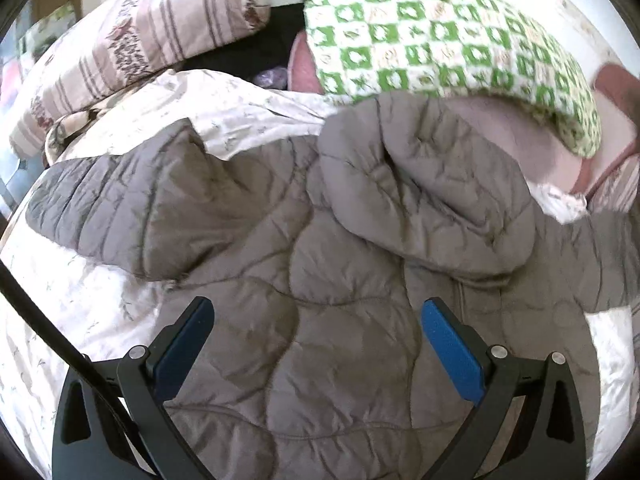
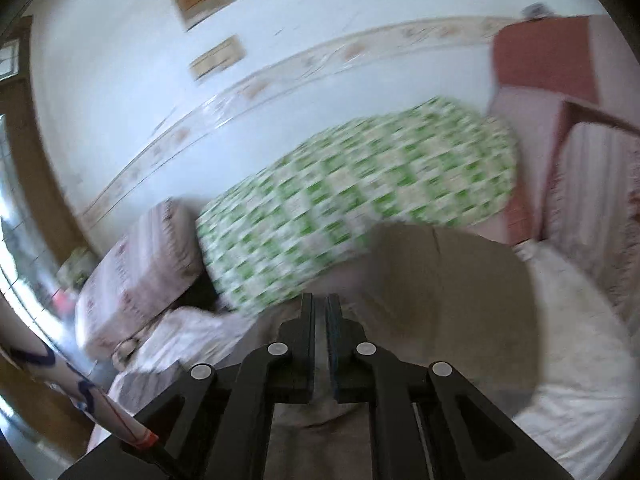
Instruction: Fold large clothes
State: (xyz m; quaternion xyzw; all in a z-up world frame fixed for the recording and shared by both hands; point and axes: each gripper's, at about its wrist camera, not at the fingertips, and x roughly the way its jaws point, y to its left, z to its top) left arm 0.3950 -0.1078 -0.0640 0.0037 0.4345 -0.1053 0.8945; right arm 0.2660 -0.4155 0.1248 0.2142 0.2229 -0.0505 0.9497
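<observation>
Grey quilted jacket (image 1: 320, 280) lies spread under the wide-apart left jaws.

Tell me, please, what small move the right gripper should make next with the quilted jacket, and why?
Probably carry the pinched fold across and lay it down: the right gripper is shut on the grey jacket, which lies bunched on the bed, while the left gripper hangs open above it.
</observation>
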